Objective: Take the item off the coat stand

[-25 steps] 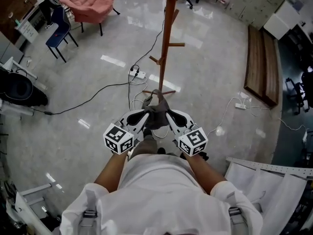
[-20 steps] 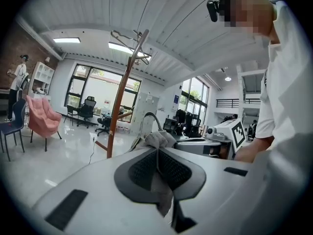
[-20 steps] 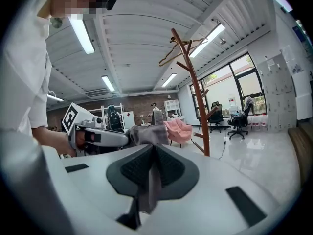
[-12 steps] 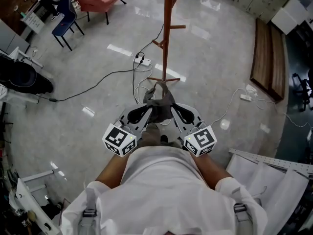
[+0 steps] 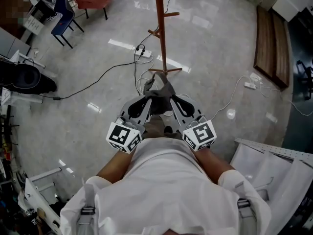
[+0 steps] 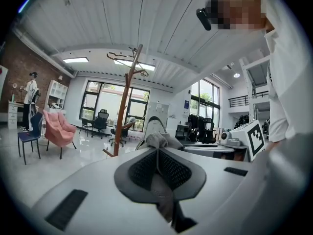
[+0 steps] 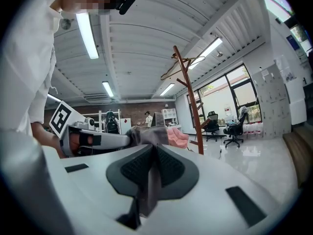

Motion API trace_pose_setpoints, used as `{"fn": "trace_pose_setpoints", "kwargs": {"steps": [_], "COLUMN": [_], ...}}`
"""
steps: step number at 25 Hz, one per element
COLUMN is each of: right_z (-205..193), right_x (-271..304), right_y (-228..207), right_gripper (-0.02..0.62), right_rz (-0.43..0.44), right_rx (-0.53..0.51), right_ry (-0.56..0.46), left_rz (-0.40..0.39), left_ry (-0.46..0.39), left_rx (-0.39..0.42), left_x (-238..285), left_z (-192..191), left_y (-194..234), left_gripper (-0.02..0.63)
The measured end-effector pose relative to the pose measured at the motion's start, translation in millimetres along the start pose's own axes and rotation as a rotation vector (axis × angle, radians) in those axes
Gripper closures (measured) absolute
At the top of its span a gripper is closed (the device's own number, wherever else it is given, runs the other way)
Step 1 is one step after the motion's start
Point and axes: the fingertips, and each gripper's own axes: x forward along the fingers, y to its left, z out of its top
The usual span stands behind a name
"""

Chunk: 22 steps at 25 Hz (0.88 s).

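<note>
L hand-held gripper [image 5: 148, 100], R [image 5: 170, 100] — clamp prob. cloth [image 5: 160, 88].

On my feed, the left gripper [image 5: 147, 100] and right gripper [image 5: 170, 100] are matching white moulded shells with black oval insets on top. At the near end of each sits a white cube printed with black square markers: the left cube [image 5: 124, 136] and the right cube [image 5: 199, 134]. Along the jaws I see dark grey ribbed pads [image 6: 142, 168] and black rectangular slots [image 6: 66, 209] set into the white. The person wears a white short-sleeved shirt [image 5: 164, 190] with grey buckled straps [image 5: 87, 210] at both shoulders.
</note>
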Motion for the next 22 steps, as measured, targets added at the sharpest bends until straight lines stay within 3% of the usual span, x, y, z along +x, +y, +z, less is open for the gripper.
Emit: {"fn": "trace_pose_setpoints", "kwargs": {"steps": [14,22], "right_z": [-6.2,-14.7], "right_x": [2.9,1.9], "right_y": [-38.4,-52.6], "right_gripper": [0.558,0.558], "right_rz": [-0.114,-0.127], "right_rx": [0.040,0.073], "right_ry": [0.046,0.052], "left_rz": [0.015,-0.048], "left_ry": [0.012,0.032], "left_rx": [-0.065,-0.098], "left_x": [37.7,50.7], "left_z": [-10.3,-18.1], "left_y": [0.8,-3.4], "left_gripper": [0.580,0.578]}}
